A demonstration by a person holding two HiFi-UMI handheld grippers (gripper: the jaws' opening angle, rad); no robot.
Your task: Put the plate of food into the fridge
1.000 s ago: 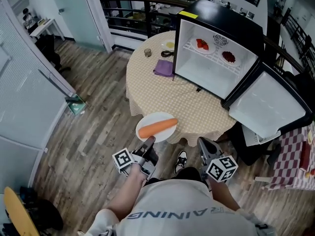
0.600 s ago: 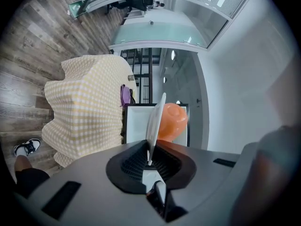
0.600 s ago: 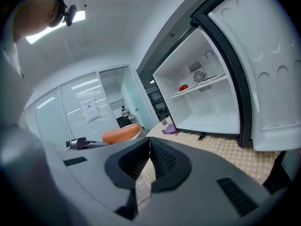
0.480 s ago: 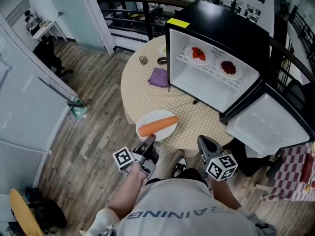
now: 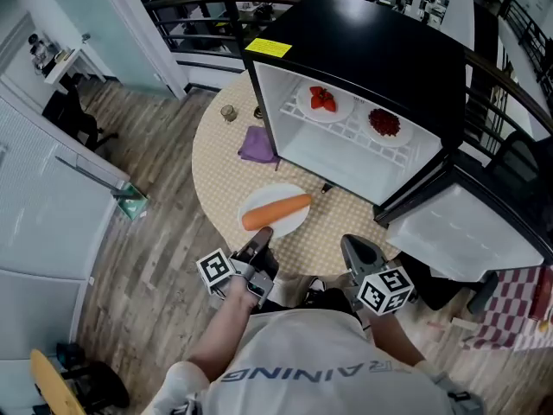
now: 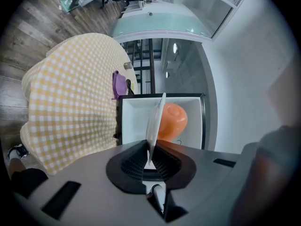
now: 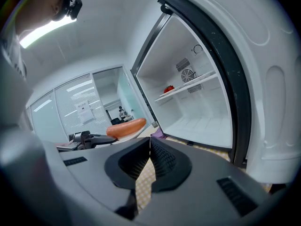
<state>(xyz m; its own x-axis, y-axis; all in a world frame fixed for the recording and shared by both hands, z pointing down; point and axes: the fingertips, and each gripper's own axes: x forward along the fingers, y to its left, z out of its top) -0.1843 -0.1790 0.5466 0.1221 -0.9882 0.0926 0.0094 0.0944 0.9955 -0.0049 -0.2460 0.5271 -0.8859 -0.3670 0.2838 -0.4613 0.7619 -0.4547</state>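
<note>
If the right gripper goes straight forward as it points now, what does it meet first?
Likely the table near its edge; if it passes above, the open fridge, lower compartment. Depth is unclear.

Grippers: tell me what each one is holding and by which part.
The left gripper is shut on the near rim of the white plate that carries the carrot. The right gripper holds nothing; its jaws are together.

The checked table (image 5: 216, 180) bears an open fridge (image 5: 380, 59), a purple cloth (image 5: 257, 145) and a jar (image 5: 228, 112)
</note>
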